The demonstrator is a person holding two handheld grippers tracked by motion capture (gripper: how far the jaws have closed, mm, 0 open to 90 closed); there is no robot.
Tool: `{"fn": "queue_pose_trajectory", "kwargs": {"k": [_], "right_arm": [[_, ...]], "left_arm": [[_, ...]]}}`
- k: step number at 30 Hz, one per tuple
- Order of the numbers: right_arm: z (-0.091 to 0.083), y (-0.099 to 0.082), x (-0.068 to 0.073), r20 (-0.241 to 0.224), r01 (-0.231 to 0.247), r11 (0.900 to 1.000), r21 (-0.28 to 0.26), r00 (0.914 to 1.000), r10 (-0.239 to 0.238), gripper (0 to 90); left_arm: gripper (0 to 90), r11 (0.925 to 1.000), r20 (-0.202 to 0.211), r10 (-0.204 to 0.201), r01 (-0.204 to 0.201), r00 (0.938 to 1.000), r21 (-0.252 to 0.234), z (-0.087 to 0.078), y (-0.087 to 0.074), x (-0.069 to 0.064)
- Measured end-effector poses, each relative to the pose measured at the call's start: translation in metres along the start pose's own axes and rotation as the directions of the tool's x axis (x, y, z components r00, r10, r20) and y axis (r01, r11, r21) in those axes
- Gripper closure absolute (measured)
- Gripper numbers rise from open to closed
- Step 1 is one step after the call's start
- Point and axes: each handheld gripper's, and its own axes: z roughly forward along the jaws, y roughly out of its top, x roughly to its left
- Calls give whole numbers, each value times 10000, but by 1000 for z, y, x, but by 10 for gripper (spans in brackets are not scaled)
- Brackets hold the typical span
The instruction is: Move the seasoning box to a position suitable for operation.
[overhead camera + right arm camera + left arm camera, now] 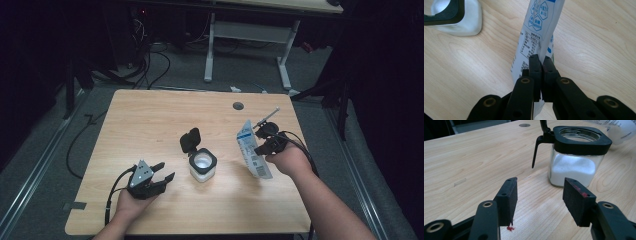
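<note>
White bag [252,150] sits pinched between the fingers of the right gripper [541,66], which are squeezed tight on its edge. The jar [202,166], half full of white grains, stands off to the side of those fingers with its black lid [190,140] flipped up. The left gripper [539,197] has its fingers apart with nothing between them (the jar is just ahead of them). A good pour probably means bringing the bag's top over the jar's mouth, tipping slowly and holding the jar steady.
</note>
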Motion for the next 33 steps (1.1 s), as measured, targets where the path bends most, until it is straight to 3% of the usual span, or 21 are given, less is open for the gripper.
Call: {"fn": "queue_pose_trajectory", "kwargs": {"k": [10, 17, 25, 33], "right_arm": [[2, -5, -12, 270, -86, 9995, -300, 9996, 94, 885], [-1, -12, -17, 256, -293, 9959, -853, 9992, 315, 886], [2, -25, -24, 227, -626, 9853, -1588, 9975, 671, 886], [7, -35, -22, 363, -509, 9755, -2139, 9975, 600, 886]], "left_arm": [[459, 9995, -245, -319, 320, 9992, 42, -2, -2, 9], [458, 9993, -369, -356, 360, 9987, 93, -1, -3, 10], [442, 9993, -623, -343, 352, 9975, 140, -3, -2, 12], [435, 9986, -658, -476, 491, 9967, 216, -2, -4, 13]]}}
